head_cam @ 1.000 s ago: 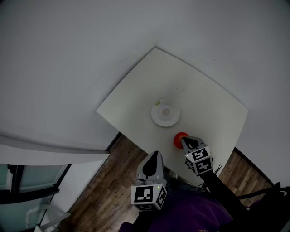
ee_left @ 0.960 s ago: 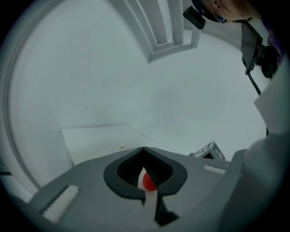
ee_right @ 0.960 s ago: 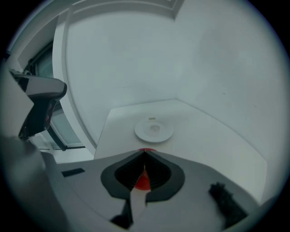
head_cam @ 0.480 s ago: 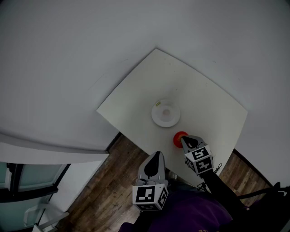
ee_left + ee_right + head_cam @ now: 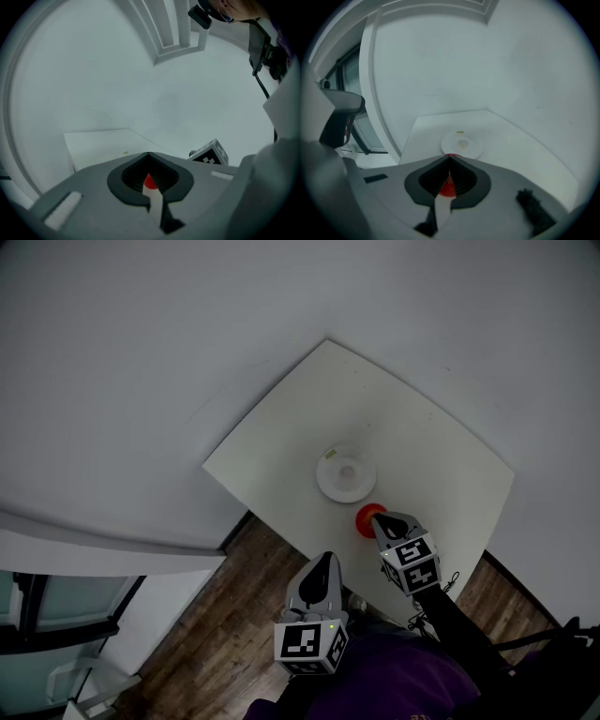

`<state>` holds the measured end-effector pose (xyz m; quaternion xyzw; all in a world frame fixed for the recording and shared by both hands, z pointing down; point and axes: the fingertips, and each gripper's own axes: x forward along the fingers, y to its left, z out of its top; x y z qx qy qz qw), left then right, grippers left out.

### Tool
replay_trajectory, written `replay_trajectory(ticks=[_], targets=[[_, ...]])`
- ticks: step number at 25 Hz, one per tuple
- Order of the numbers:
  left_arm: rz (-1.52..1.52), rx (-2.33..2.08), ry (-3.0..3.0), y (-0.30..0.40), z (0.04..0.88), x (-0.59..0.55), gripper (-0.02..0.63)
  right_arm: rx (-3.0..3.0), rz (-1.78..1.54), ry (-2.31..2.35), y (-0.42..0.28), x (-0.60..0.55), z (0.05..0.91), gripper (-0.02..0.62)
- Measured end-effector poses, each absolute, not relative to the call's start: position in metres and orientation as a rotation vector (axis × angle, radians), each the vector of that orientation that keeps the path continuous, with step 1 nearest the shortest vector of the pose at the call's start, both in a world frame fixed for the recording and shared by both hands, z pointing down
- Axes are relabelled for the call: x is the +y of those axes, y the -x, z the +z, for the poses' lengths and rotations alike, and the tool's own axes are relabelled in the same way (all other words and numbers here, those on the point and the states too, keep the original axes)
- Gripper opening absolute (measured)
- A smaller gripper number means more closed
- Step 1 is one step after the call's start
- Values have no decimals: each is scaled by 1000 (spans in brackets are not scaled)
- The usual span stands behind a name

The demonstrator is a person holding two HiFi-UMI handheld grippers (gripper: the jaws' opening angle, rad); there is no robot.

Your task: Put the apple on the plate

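Observation:
A small red apple point(image 5: 367, 518) is at the near side of the white table point(image 5: 422, 437), just short of the round white plate point(image 5: 328, 486). My right gripper point(image 5: 378, 521) is shut on the apple, which shows red between its jaws point(image 5: 448, 188) in the right gripper view. In that view the plate point(image 5: 474, 150) lies just beyond the jaw tips. My left gripper point(image 5: 323, 561) hangs shut and empty over the floor off the table's near edge. Through its jaws a sliver of the apple point(image 5: 148, 180) shows in the left gripper view.
The table stands in a corner of white walls. Dark wooden floor point(image 5: 225, 634) lies before its near edge. A glass door or window point(image 5: 56, 615) is at the lower left. A small tag point(image 5: 327, 454) lies at the plate's far rim.
My right gripper and the apple have moved together a little way toward the plate. The left gripper has hardly moved.

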<state>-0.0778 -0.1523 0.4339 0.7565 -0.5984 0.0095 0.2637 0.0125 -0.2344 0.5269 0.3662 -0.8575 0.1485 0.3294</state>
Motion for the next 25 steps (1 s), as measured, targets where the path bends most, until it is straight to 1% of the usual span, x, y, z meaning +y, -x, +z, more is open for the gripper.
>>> replay_trajectory(ticks=[25], targets=[[28, -1614, -2037, 91, 442, -173, 8, -2287, 281, -910, 24, -284, 517, 15]])
